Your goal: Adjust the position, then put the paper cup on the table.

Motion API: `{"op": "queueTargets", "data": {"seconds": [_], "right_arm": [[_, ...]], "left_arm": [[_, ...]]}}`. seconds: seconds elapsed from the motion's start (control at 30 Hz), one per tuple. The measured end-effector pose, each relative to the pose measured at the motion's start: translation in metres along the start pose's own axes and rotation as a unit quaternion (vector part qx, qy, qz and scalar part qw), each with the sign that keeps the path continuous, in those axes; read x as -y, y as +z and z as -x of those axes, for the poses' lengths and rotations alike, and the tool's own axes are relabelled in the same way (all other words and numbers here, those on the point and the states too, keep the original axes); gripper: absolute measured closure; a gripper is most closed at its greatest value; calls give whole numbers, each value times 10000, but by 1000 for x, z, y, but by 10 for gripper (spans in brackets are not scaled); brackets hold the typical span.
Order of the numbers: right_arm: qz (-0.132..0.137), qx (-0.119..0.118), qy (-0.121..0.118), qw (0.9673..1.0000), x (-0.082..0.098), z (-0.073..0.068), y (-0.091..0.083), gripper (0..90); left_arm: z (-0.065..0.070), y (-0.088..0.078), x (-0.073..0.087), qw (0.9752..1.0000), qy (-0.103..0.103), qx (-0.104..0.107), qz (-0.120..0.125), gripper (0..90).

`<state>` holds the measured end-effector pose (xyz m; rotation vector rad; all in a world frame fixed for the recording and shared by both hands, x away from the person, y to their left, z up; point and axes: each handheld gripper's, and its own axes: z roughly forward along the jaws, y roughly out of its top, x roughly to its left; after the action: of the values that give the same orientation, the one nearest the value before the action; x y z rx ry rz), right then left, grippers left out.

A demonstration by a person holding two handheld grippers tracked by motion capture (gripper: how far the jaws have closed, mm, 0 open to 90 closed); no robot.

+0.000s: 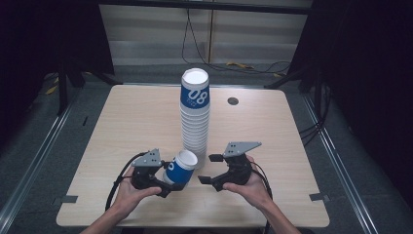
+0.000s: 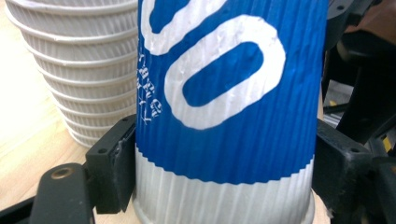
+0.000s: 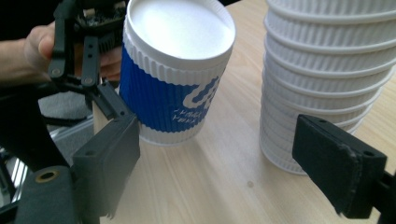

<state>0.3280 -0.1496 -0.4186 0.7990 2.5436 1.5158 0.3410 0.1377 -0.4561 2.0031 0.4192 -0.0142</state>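
Observation:
A blue-and-white ribbed paper cup (image 1: 180,167) with a large white print is held tilted just above the table, and my left gripper (image 1: 169,176) is shut on its lower part. In the left gripper view both black jaws press the sides of the cup (image 2: 224,116). A tall stack of the same cups (image 1: 196,112) stands right behind it, mid-table. My right gripper (image 1: 208,169) hovers open to the right of the cup, near the foot of the stack. In the right gripper view, bare table lies between the jaws of my right gripper (image 3: 224,163), with the cup (image 3: 173,70) ahead left and the stack (image 3: 327,70) ahead right.
The light wooden table (image 1: 272,146) has a round cable hole (image 1: 233,101) at its back right. Metal floor rails run along both sides and cables lie on the floor behind. The person's left hand (image 3: 42,46) is behind the cup.

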Motion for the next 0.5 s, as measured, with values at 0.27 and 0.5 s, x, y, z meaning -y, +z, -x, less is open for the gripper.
{"op": "queueTargets", "data": {"seconds": [0.27,0.5], "right_arm": [[-298,-76,-42,9995,1,1,2,143],[-571,-151,-146,9982,-3,1,3,188]], "left_arm": [[1,0,0,9997,1,35,-248,212],[3,4,-3,9984,62,-9,-558,216]]}}
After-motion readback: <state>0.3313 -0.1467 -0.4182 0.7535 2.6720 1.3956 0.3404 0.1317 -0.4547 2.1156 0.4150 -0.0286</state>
